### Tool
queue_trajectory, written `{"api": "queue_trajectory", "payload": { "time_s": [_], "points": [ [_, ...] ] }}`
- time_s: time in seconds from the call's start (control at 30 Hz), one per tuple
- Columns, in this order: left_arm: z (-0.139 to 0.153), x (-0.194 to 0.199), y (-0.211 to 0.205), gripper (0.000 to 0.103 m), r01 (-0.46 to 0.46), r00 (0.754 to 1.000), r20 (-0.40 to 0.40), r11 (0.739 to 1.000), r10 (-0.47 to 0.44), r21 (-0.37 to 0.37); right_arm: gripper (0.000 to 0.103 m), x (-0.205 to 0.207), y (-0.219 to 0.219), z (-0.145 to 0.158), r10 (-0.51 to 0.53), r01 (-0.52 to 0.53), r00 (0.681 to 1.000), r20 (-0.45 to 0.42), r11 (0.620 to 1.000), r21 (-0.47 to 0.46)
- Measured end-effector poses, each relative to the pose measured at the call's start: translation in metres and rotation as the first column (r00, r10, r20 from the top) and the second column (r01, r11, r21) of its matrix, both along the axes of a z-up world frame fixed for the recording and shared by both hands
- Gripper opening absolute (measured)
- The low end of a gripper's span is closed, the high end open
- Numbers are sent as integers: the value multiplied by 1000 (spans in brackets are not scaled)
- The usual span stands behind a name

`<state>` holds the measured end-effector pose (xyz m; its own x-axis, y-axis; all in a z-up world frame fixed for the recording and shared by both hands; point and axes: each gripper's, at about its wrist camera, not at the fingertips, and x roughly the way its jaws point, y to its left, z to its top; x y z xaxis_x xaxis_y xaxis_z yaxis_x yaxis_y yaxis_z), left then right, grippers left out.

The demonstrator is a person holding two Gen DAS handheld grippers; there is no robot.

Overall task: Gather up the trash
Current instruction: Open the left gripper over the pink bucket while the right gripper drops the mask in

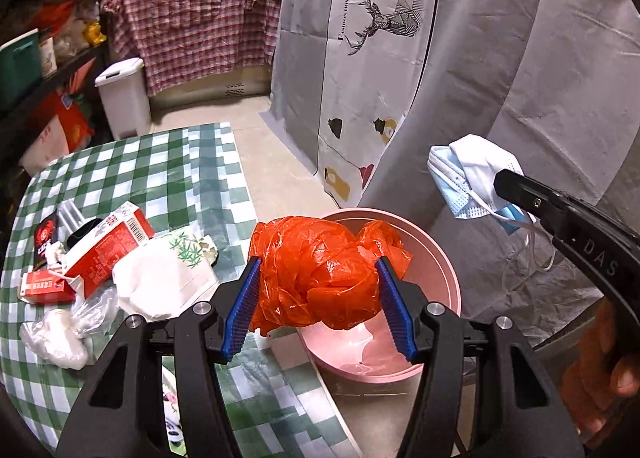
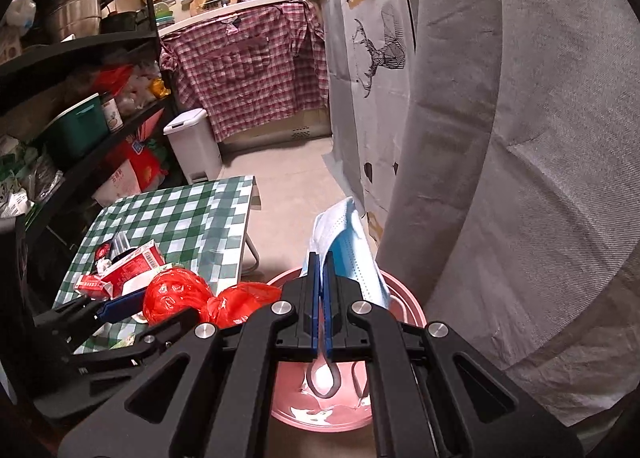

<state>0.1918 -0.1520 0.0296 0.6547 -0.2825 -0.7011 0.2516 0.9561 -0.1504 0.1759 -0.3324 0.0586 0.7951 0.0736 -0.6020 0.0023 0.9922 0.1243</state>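
While the left claw (image 1: 318,284) grips a crumpled orange bag (image 1: 320,270) at lower centre, directly over the near rim of the pink bin (image 1: 440,254), the right claw (image 2: 320,298), pinched tight on a blue mask (image 2: 352,246), hangs above the bin's middle. More litter remains on the checked surface (image 1: 132,174), lower left.

**A:** what do the grippers actually look like up close?

**B:** both the same. left gripper (image 1: 318,294) and right gripper (image 2: 321,294) have matte black angular arms with triangular cutouts, round silver screws at the pivots, and ribbed blue pads (image 1: 244,312) lining the fingers. from the left wrist view the right one shows pale "DAS" lettering on its side.
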Motion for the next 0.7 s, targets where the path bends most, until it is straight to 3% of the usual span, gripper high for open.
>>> {"api": "queue_trajectory", "payload": {
  "time_s": [0.23,0.37,0.5,0.7],
  "points": [
    [-2,4,-6,57,-2,1000,-5,1000,2,-10,6,3,-2,-3,-7,7,1000,0,1000,0],
    [-3,9,-6,63,-8,1000,-13,1000,8,-19,7,5,-2,-7,-6,6,1000,-14,1000,-6],
    [-2,11,-2,66,-18,1000,-17,999,18,-37,35,5,-6,-9,-30,30,999,-20,1000,-9],
    [1,10,6,66,-28,999,-16,998,27,-51,42,6,-6,-9,-30,30,999,-21,999,-13]
  ]
}}
